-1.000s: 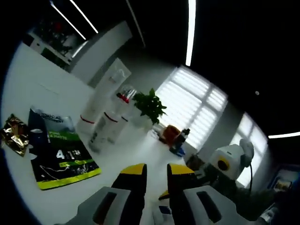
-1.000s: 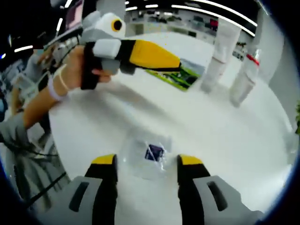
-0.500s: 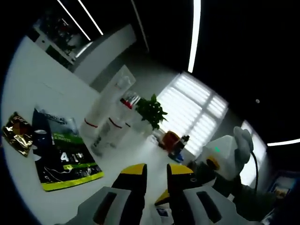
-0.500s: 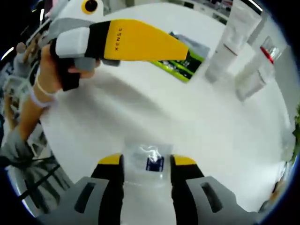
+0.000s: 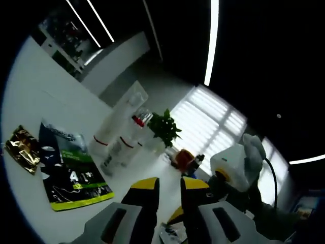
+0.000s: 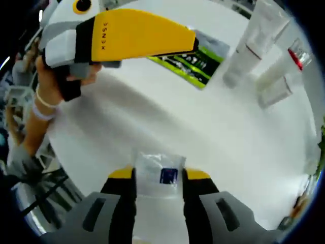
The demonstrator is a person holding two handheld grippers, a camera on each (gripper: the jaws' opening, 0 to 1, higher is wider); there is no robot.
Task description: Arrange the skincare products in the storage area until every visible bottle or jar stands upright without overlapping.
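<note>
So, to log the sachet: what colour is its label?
Dark blue, on the clear sachet; best in the right gripper view.

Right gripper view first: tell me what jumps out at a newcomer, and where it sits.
The left gripper, big and yellow, cuts across the top of the right gripper view, held by a hand above the white table. At the bottom, the right gripper is closed on a clear packet with a blue label. Two upright white tubes stand at the upper right, beside a green-edged sachet lying flat.

The left tongs [image 6: 190, 43] read "XENSE"; the dark sachet [image 5: 71, 170] shows "4".
</note>
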